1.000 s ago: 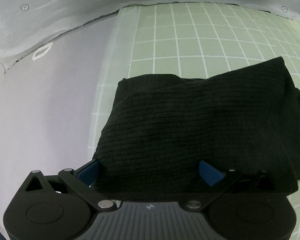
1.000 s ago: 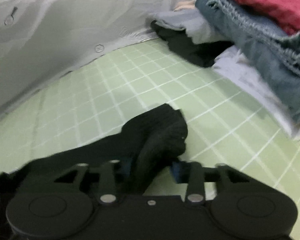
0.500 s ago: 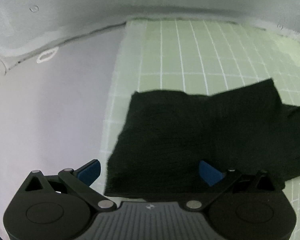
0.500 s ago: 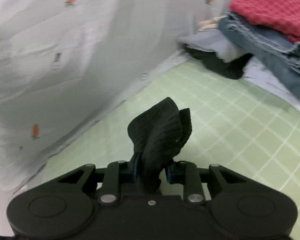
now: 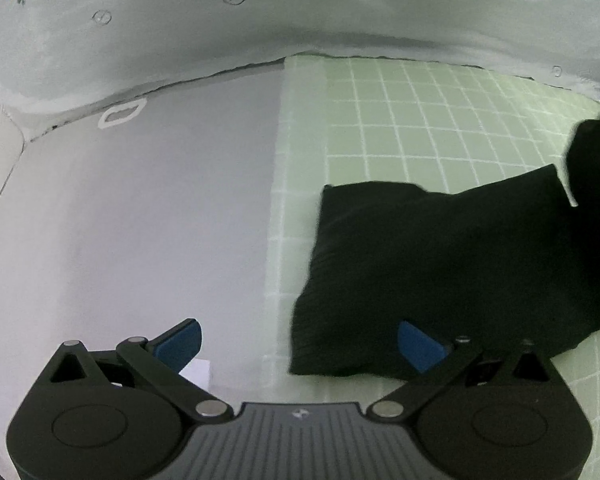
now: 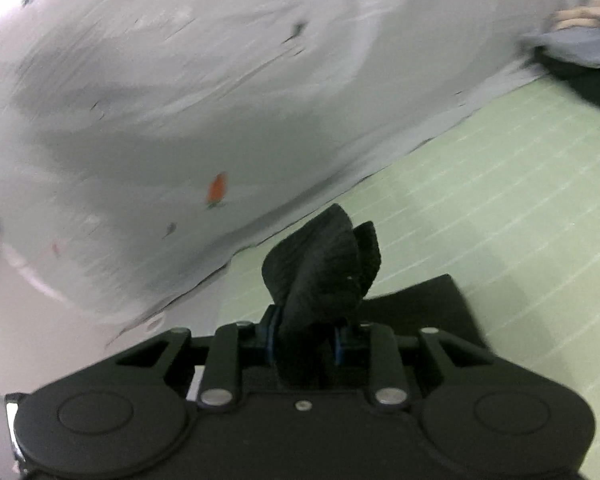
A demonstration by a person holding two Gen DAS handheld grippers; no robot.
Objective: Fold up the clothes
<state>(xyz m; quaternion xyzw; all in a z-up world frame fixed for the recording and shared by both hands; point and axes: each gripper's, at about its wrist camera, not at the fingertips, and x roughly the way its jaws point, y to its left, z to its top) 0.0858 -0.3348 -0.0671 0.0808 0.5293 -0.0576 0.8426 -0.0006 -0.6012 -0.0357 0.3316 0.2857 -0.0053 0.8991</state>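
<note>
A black ribbed garment (image 5: 440,264) lies partly folded on the green grid mat (image 5: 420,120). My left gripper (image 5: 300,340) stands open at the garment's near left corner, with nothing between its blue pads (image 5: 418,344). In the right wrist view, my right gripper (image 6: 306,340) is shut on a bunched end of the black garment (image 6: 324,268) and holds it above the mat (image 6: 500,208). More of the black cloth lies flat behind it. At the right edge of the left wrist view, a raised dark fold (image 5: 596,160) hangs over the garment.
A pale sheet with carrot prints (image 5: 260,20) forms the back wall. A grey-lilac surface (image 5: 140,220) lies left of the mat. A blurred pile of folded clothes (image 6: 580,44) sits at the far right in the right wrist view.
My left gripper has drawn back and to the left, off the garment. My right gripper has lifted its cloth end and swung left, away from the clothes pile.
</note>
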